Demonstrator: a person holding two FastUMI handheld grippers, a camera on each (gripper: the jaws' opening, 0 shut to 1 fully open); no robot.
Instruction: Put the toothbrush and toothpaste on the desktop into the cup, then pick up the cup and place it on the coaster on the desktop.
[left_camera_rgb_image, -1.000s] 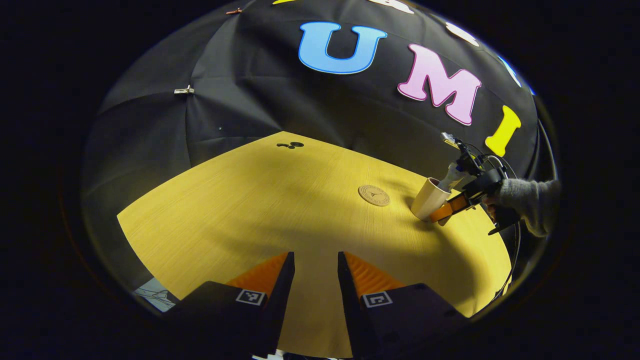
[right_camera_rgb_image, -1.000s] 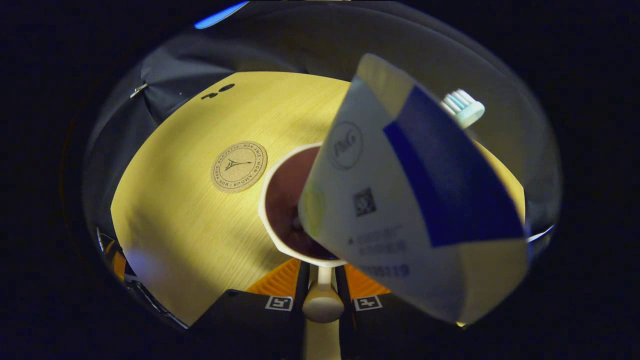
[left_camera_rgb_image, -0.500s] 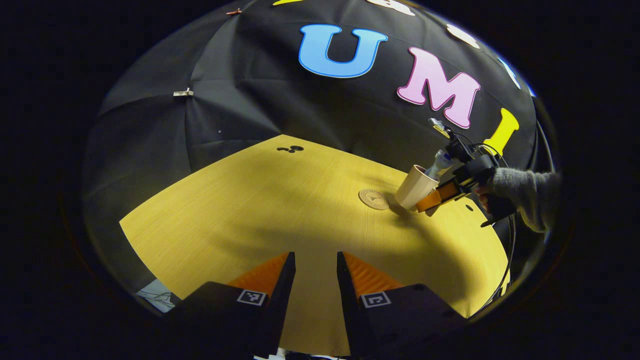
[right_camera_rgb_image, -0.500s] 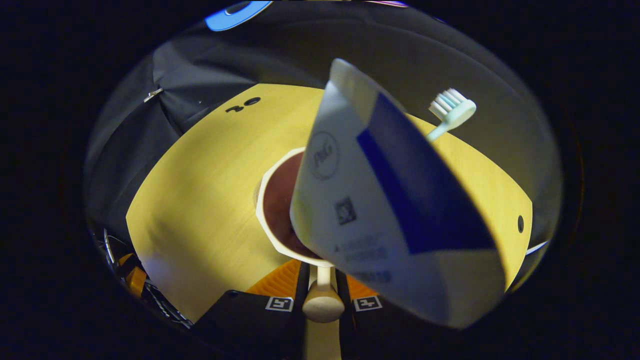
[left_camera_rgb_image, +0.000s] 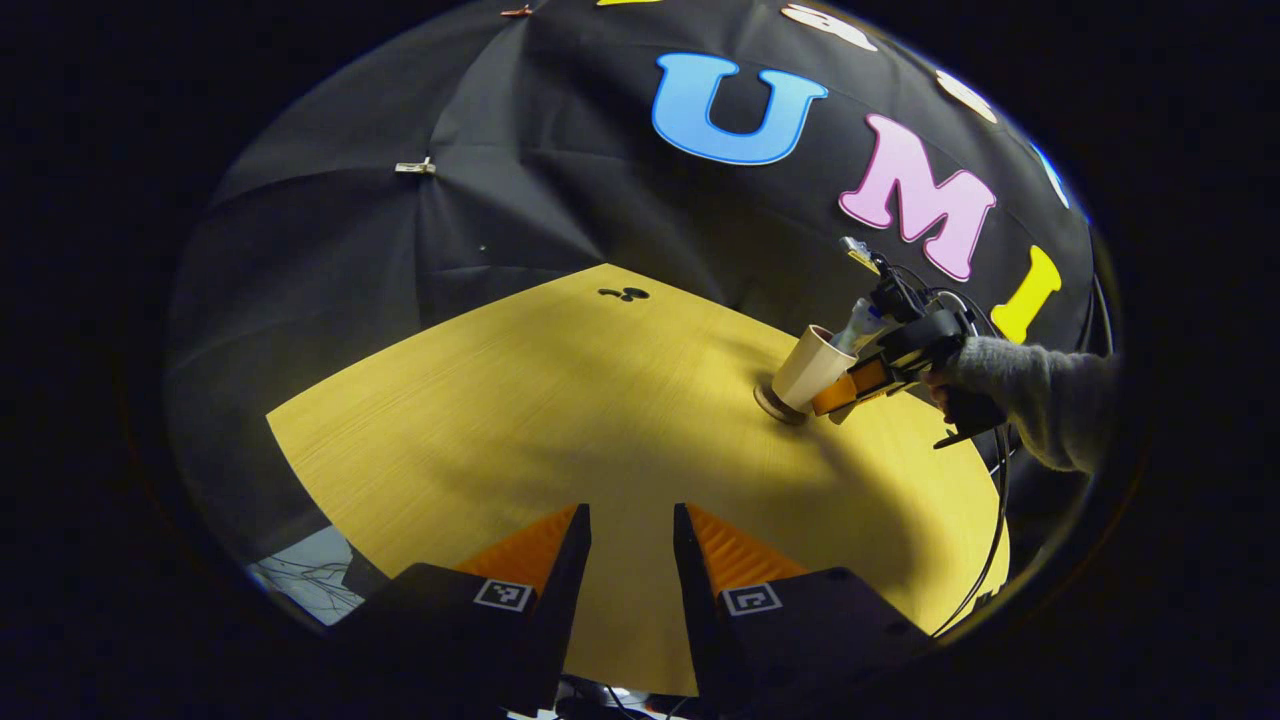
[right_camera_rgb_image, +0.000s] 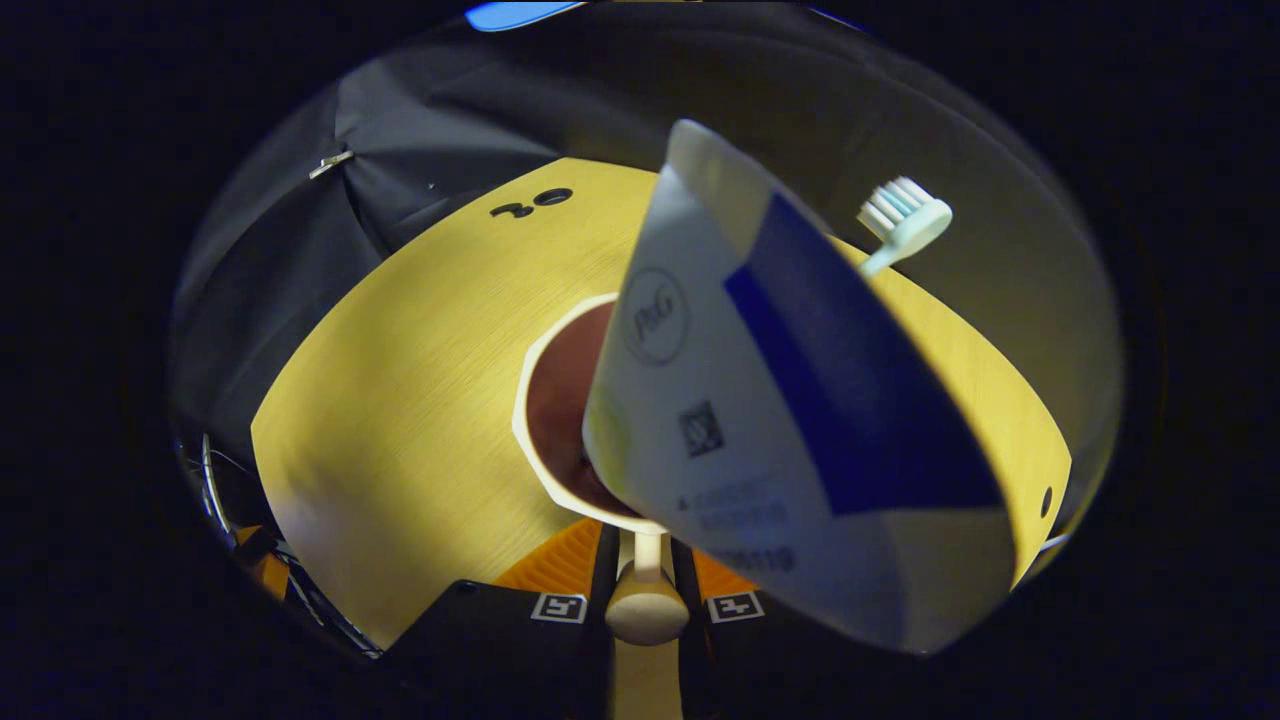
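A pale cup (left_camera_rgb_image: 810, 365) leans over the round cork coaster (left_camera_rgb_image: 770, 404) at the far right of the yellow table (left_camera_rgb_image: 560, 400), its base at the coaster; I cannot tell whether it rests there. My right gripper (left_camera_rgb_image: 845, 390) holds it from the right. In the right gripper view that gripper (right_camera_rgb_image: 645, 545) is shut on the cup's handle (right_camera_rgb_image: 645, 603). The white and blue toothpaste tube (right_camera_rgb_image: 780, 420) and the toothbrush (right_camera_rgb_image: 905, 220) stick out of the cup (right_camera_rgb_image: 530, 440). My left gripper (left_camera_rgb_image: 632, 515) hovers over the near table edge, slightly open, holding nothing.
A grey sleeve (left_camera_rgb_image: 1040, 390) reaches in from the right behind the right gripper. Small dark marks (left_camera_rgb_image: 625, 293) lie at the table's far corner. A small hole (right_camera_rgb_image: 1045, 497) sits near the table's right edge. Cables (left_camera_rgb_image: 310, 575) lie below the table's left edge.
The right gripper carried the cup leftwards, from beside the coaster to over it, which now hides most of the coaster. The left gripper stayed over the near edge, its view turning slightly.
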